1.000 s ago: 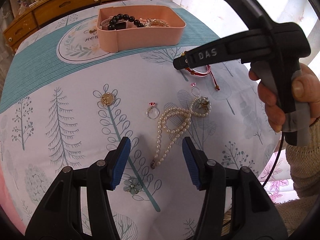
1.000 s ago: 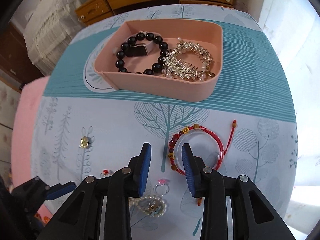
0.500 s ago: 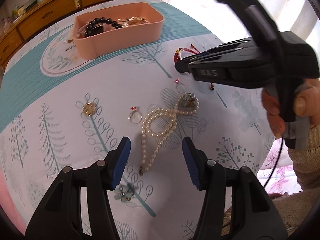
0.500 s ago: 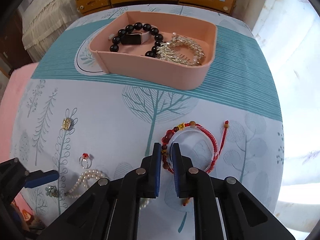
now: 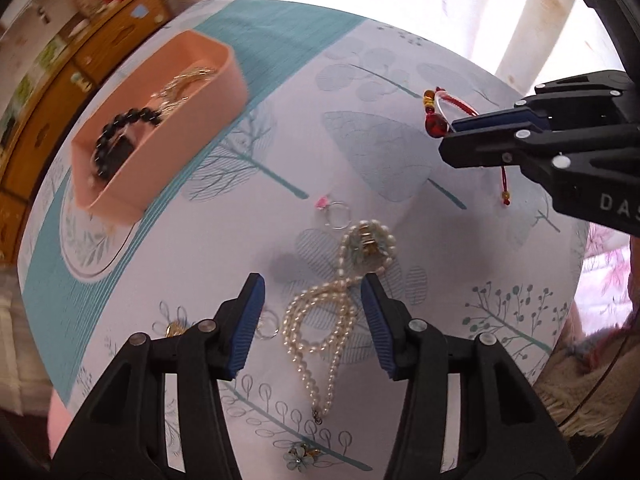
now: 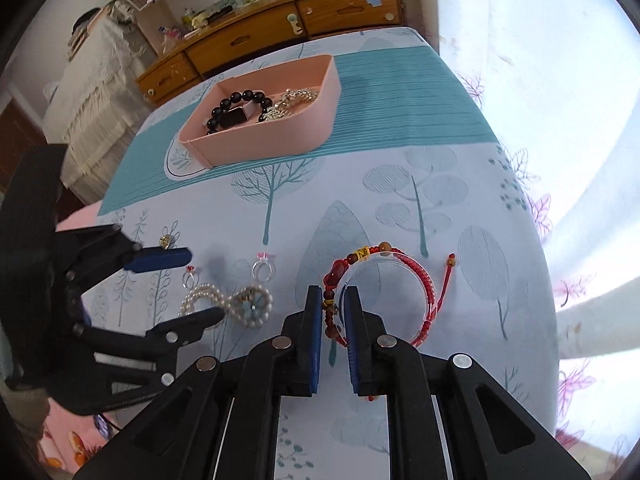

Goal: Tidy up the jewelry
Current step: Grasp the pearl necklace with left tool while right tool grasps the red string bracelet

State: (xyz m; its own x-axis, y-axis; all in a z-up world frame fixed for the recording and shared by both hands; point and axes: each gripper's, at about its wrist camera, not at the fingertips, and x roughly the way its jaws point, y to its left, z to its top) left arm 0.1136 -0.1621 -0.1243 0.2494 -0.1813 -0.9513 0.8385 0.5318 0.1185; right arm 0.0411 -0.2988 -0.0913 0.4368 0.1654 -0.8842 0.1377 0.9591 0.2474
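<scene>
Red bracelet partly hidden where the right gripper clamps it.

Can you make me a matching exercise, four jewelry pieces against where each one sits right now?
Things:
1. red bracelet
2. pearl necklace
3. black bead bracelet
4. flower brooch

Places:
A. inside the pink tray
B. pinched in the right tongs
C. on the cloth between the closing left tongs
D. on the cloth nearest the left camera

Pairs: 1-B, 2-C, 3-A, 4-D
</scene>
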